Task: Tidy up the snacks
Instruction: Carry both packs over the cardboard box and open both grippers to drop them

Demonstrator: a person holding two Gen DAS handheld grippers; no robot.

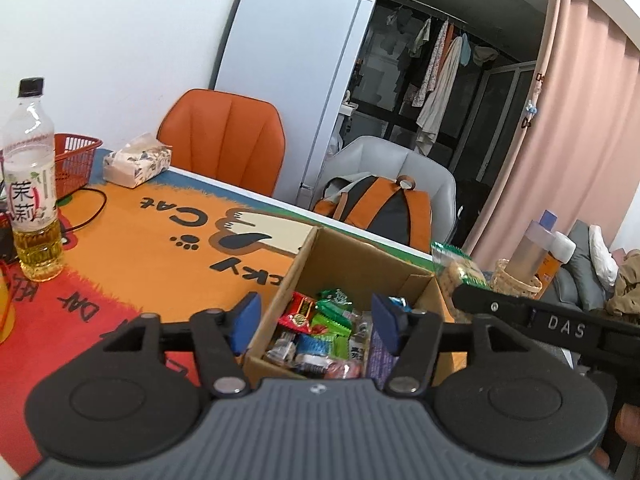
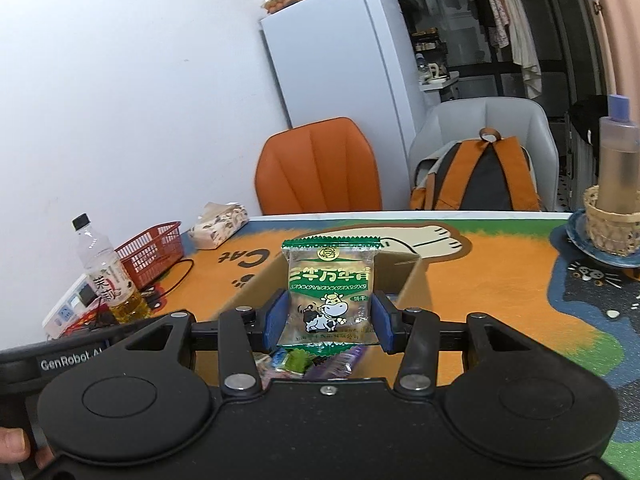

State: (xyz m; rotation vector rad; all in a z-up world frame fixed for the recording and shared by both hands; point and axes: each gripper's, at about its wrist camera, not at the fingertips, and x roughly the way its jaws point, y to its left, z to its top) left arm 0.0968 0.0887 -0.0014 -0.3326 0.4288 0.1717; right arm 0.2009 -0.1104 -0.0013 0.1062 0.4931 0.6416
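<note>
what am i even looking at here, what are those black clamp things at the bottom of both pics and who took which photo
No robot here: a person holds a hand-held clamp in each hand, and each clamp carries a wide-angle camera looking out along its two blue-padded fingers. One picture comes from the left clamp, the other from the right.

The left gripper is open and empty, hovering over a cardboard box of wrapped snacks on a colourful cat-print table mat. The right gripper pinches a green-topped biscuit packet with a cartoon cow, above the same box.

Also on the table: a tea bottle, a red basket, a tissue pack and a small woven basket holding a bottle.
</note>
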